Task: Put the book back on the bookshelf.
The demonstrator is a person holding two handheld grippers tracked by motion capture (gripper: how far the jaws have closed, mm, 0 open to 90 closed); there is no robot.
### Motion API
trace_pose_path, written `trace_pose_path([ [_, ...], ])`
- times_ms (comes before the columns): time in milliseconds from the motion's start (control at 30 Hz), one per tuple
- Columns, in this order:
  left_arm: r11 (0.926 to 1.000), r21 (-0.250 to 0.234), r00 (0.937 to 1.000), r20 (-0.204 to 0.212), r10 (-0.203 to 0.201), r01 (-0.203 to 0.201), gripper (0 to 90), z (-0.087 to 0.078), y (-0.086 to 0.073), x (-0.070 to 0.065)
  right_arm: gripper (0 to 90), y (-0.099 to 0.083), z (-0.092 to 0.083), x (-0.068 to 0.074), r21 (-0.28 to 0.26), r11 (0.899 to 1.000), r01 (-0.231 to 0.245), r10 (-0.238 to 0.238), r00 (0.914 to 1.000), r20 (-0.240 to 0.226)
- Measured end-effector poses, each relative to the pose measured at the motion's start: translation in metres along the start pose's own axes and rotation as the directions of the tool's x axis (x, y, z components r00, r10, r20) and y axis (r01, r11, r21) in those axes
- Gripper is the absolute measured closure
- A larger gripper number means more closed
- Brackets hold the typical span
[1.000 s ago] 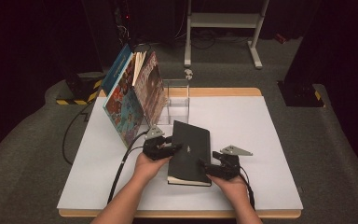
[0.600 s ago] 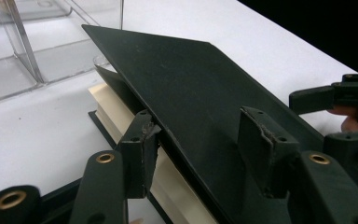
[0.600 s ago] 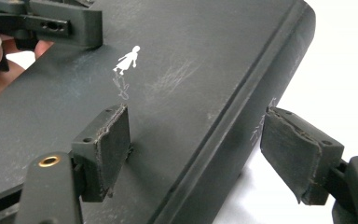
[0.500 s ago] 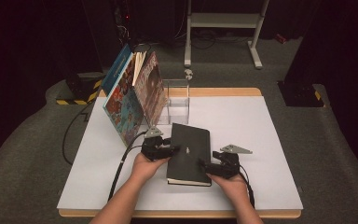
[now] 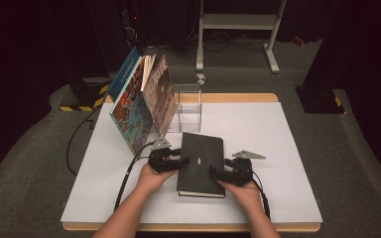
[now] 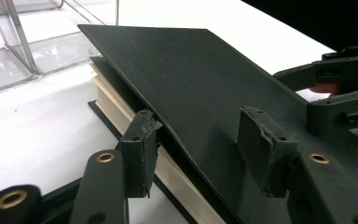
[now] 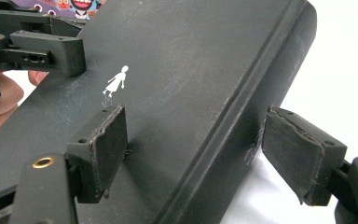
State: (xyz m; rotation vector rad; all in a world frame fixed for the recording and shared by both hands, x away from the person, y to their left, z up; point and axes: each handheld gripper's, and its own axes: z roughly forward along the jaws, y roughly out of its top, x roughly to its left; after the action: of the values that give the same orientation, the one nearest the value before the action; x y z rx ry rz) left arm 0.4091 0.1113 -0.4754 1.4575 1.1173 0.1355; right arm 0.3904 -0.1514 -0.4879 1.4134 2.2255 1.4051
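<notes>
i see a black hardcover book with a small white figure on its cover (image 5: 202, 161) lying flat near the front middle of the white tabletop (image 5: 287, 129), spine toward my right. just beyond its far edge stands a clear acrylic book stand (image 5: 188, 106), and to the left of that a few colourful picture books (image 5: 141, 106) lean upright against it.

my left hand-held gripper (image 5: 174, 162) sits at the book's left edge, the page side. in the left gripper view (image 6: 200, 144) one pad is tucked under the lifted edge of the front cover, against the cream page block, and the other pad lies over the cover. the cover is raised a little on that side. the pads do not look clamped on it, so i read these jaws as open with the cover edge between them.

my right hand-held gripper (image 5: 217, 173) is at the book's right side, near the front corner. in the right gripper view (image 7: 193, 149) its jaws straddle the rounded spine: one pad rests on the cover just below the white figure, the other stands clear of the spine over the tabletop. these jaws are open, not squeezing the book.

both hands rest low at the tabletop's near edge.
</notes>
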Motion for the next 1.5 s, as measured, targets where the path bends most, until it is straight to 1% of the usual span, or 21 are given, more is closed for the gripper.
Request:
trace_pose_path([
  [67, 0.9998, -0.019, 0.9999, 0.001, 0.01, -0.01, 49.0, -0.001, -0.001, -0.002, 21.9, 0.0, 0.0, 0.0, 0.003, 1.0, -0.012, 0.012, 0.9999, -0.005],
  [100, 0.9996, -0.017, 0.9997, 0.002, 0.023, -0.022, 49.1, -0.002, -0.001, -0.001, 21.7, 0.0, 0.0, 0.0, 0.004, 1.0, -0.019, 0.019, 0.9998, -0.007],
  [133, 0.9992, -0.031, 0.9997, 0.005, 0.025, -0.025, 49.2, -0.002, -0.002, -0.003, 21.6, 0.0, 0.0, 0.0, 0.004, 1.0, -0.025, 0.025, 0.9996, -0.008],
  [167, 0.999, -0.032, 0.9994, 0.007, 0.033, -0.032, 49.1, -0.003, -0.002, -0.003, 21.2, 0.001, 0.0, -0.001, 0.004, 0.999, -0.033, 0.033, 0.9994, -0.012],
  [367, 0.9955, -0.059, 0.9971, 0.015, 0.075, -0.074, 49.3, -0.006, -0.002, -0.007, 20.5, 0.002, 0.002, -0.004, -0.003, 0.999, -0.044, 0.044, 0.9987, -0.023],
  [433, 0.9941, -0.064, 0.9959, 0.019, 0.088, -0.087, 49.3, -0.007, -0.002, -0.008, 20.5, 0.002, 0.002, -0.005, -0.006, 0.999, -0.041, 0.041, 0.9988, -0.028],
  [533, 0.9926, -0.08, 0.9954, 0.022, 0.094, -0.092, 49.4, -0.008, -0.002, -0.01, 20.4, 0.002, 0.002, -0.006, -0.007, 0.999, -0.045, 0.045, 0.9983, -0.036],
  [600, 0.9912, -0.082, 0.994, 0.023, 0.107, -0.105, 49.5, -0.009, -0.002, -0.01, 20.3, 0.002, 0.001, -0.006, -0.007, 0.999, -0.049, 0.049, 0.998, -0.041],
  [667, 0.9898, -0.088, 0.9931, 0.026, 0.115, -0.112, 49.5, -0.01, -0.002, -0.011, 20.3, 0.002, 0.001, -0.005, -0.011, 0.999, -0.041, 0.041, 0.9985, -0.036],
  [800, 0.9847, -0.106, 0.9892, 0.035, 0.142, -0.138, 50.4, -0.013, -0.001, -0.015, 20.2, 0.002, 0.0, -0.004, -0.014, 0.999, -0.044, 0.044, 0.9982, -0.042],
  [833, 0.9849, -0.11, 0.9899, 0.034, 0.138, -0.133, 50.5, -0.013, 0.0, -0.016, 20.1, 0.002, 0.0, -0.004, -0.014, 0.999, -0.049, 0.049, 0.9977, -0.047],
  [900, 0.9832, -0.118, 0.9886, 0.039, 0.145, -0.14, 52.0, -0.015, 0.001, -0.019, 19.8, 0.003, 0.0, -0.005, -0.016, 0.999, -0.049, 0.048, 0.9973, -0.055],
  [933, 0.9811, -0.127, 0.9875, 0.04, 0.152, -0.146, 53.2, -0.015, 0.002, -0.023, 19.7, 0.003, -0.001, -0.005, -0.017, 0.999, -0.052, 0.051, 0.997, -0.059],
  [1033, 0.9787, -0.125, 0.985, 0.038, 0.168, -0.162, 53.8, -0.015, 0.004, -0.026, 19.7, 0.004, -0.002, -0.005, -0.022, 0.998, -0.052, 0.05, 0.9965, -0.066],
  [1067, 0.9771, -0.12, 0.9828, 0.037, 0.181, -0.176, 53.8, -0.016, 0.005, -0.026, 19.7, 0.005, -0.002, -0.005, -0.021, 0.998, -0.051, 0.049, 0.9965, -0.068],
  [1167, 0.9717, -0.126, 0.9778, 0.037, 0.206, -0.2, 53.8, -0.017, 0.004, -0.028, 19.6, 0.005, -0.001, -0.006, -0.019, 0.999, -0.051, 0.049, 0.9959, -0.076],
  [1200, 0.9705, -0.129, 0.977, 0.037, 0.21, -0.204, 53.8, -0.017, 0.004, -0.029, 19.2, 0.006, -0.001, -0.006, -0.018, 0.998, -0.056, 0.054, 0.9951, -0.083],
  [1267, 0.967, -0.129, 0.9734, 0.036, 0.226, -0.22, 53.8, -0.018, 0.004, -0.029, 18.6, 0.006, 0.0, -0.007, -0.016, 0.998, -0.062, 0.06, 0.9935, -0.096],
  [1400, 0.9627, -0.135, 0.9696, 0.04, 0.242, -0.234, 53.8, -0.019, 0.004, -0.03, 15.1, 0.006, 0.003, -0.011, -0.008, 0.995, -0.095, 0.094, 0.9885, -0.119],
  [1433, 0.9627, -0.135, 0.9696, 0.04, 0.242, -0.234, 53.8, -0.019, 0.004, -0.03, 15.1, 0.006, 0.003, -0.011, -0.008, 0.995, -0.095, 0.094, 0.9885, -0.119],
  [1500, 0.9601, -0.139, 0.9672, 0.041, 0.251, -0.243, 53.8, -0.02, 0.004, -0.032, 15.0, 0.006, 0.003, -0.011, -0.01, 0.995, -0.102, 0.1, 0.9868, -0.127],
])
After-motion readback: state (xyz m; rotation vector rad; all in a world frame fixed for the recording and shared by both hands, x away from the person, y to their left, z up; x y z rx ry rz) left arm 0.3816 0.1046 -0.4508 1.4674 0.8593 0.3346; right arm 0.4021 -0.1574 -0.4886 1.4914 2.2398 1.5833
